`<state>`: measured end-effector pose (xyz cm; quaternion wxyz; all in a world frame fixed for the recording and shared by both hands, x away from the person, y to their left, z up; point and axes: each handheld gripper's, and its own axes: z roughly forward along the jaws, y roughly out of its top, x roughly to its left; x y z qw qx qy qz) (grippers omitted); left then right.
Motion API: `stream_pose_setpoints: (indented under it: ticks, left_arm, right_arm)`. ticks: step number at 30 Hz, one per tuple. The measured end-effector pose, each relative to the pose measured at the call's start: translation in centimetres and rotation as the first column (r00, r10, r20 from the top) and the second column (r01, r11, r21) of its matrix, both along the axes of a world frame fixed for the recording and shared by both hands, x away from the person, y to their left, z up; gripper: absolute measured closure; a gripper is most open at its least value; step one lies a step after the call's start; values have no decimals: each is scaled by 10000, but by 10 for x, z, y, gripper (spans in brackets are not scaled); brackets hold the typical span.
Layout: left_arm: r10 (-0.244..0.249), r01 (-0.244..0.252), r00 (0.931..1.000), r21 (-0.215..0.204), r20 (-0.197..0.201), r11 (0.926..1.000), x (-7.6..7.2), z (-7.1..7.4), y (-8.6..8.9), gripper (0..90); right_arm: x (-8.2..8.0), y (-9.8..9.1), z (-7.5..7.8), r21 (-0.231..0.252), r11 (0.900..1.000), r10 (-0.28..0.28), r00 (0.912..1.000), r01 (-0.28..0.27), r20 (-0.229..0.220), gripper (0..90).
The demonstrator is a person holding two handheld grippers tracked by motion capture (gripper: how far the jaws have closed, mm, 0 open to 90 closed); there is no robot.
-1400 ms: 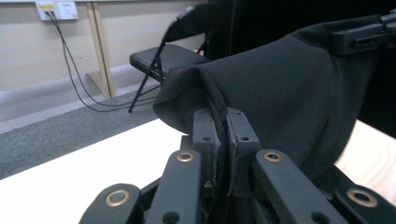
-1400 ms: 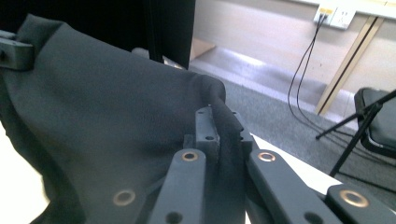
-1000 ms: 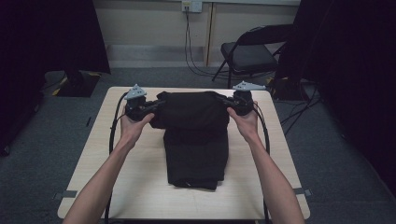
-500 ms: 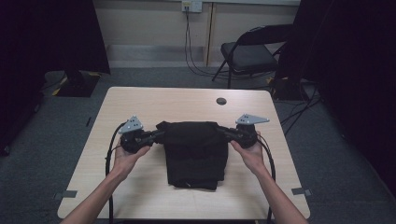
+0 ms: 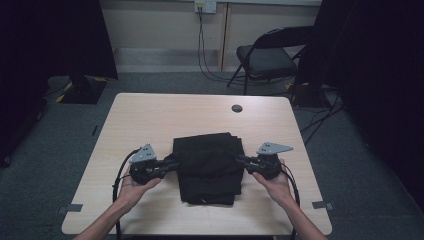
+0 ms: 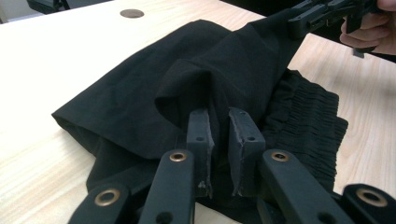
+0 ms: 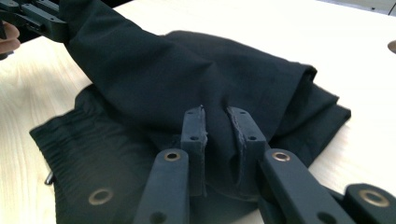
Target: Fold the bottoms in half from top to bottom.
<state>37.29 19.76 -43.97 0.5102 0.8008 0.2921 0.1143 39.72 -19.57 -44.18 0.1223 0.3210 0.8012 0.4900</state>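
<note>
High view shows us the tabletop (image 5: pixel 150 120), pale wood, with the black garment (image 5: pixel 207 167) folded on its near half between our two hands. It looks like shorts or trousers: a gathered waistband (image 6: pixel 308 109) lies at the near end, and the fold we carried over now rests on top. The bundle's long axis runs from the near edge toward the far edge, waistband toward us. Our left tool (image 5: pixel 170 165) meets the cloth at its left edge and our right tool (image 5: pixel 240 160) at its right edge. In both gripper views a pleat of fabric sits between the jaws; the jaws have just been opening, so we judge the grip is loosening rather than firm. To finish well, we should let go level and together, then draw both tools outward so the top layer stays flat.
</note>
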Motion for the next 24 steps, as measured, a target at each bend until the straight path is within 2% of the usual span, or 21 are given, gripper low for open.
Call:
stream_pose_setpoints:
  ticks: [3, 5, 7, 8, 11, 12, 13, 15, 16, 17, 19, 20, 24]
  left_arm:
    - [-141, 141, 9999, 35, -87, 9999, -3, -2, -3, 773]
    - [-286, 285, 9995, -69, -157, 9996, -6, -2, -4, 758]
    - [-240, 241, 9997, 38, -104, 9997, -12, 0, -4, 723]
    - [-218, 218, 9997, -31, -122, 9998, -15, 1, -5, 659]
    - [-303, 303, 9995, -32, -20, 9995, -21, 3, -6, 639]
    - [-360, 360, 9993, -76, -43, 9993, -24, 4, -5, 607]
    - [-360, 360, 9993, -76, -43, 9993, -24, 4, -5, 594]
    - [-195, 200, 9997, -357, 136, 9992, -27, 9, -4, 563]
    - [60, -49, 9996, -404, 265, 9992, -28, 12, -6, 539]
    - [176, -165, 9991, -300, 379, 9994, -27, 16, -11, 496]
    - [-231, 254, 9972, -327, 713, 9991, -25, 23, -19, 473]
    - [-284, 311, 9959, -308, 858, 9990, -24, 26, -22, 477]
    - [-362, 404, 9957, -480, 849, 9980, -20, 27, -25, 488]
  right_arm:
    - [-3, -2, -2, -57, 10000, 2, 9999, -3, -104, 770]
    - [-7, -3, -5, -227, 9997, 87, 9998, -91, -156, 742]
    - [-13, -6, -7, -356, 9994, 24, 9999, -29, -140, 703]
    - [-19, -8, -7, -364, 9991, 211, 9995, -218, -218, 676]
    - [-26, -9, -8, -372, 9984, 406, 9987, -417, -303, 655]
    - [-34, -9, -9, -501, 9970, 570, 9979, -585, -303, 623]
    - [-34, -9, -9, -501, 9970, 570, 9979, -585, -303, 623]
    - [-41, -9, -6, -454, 9963, 724, 9970, -735, -256, 566]
    - [-41, -8, -4, -403, 9967, 690, 9973, -699, -243, 548]
    - [-40, -6, -2, -336, 9968, 714, 9973, -719, -178, 541]
    - [-33, 1, 0, -344, 9975, 615, 9980, -620, -162, 535]
    - [-29, 7, 1, -363, 9972, 652, 9978, -657, -142, 538]
    - [-13, 30, 6, -255, 9963, 825, 9966, -825, -22, 560]
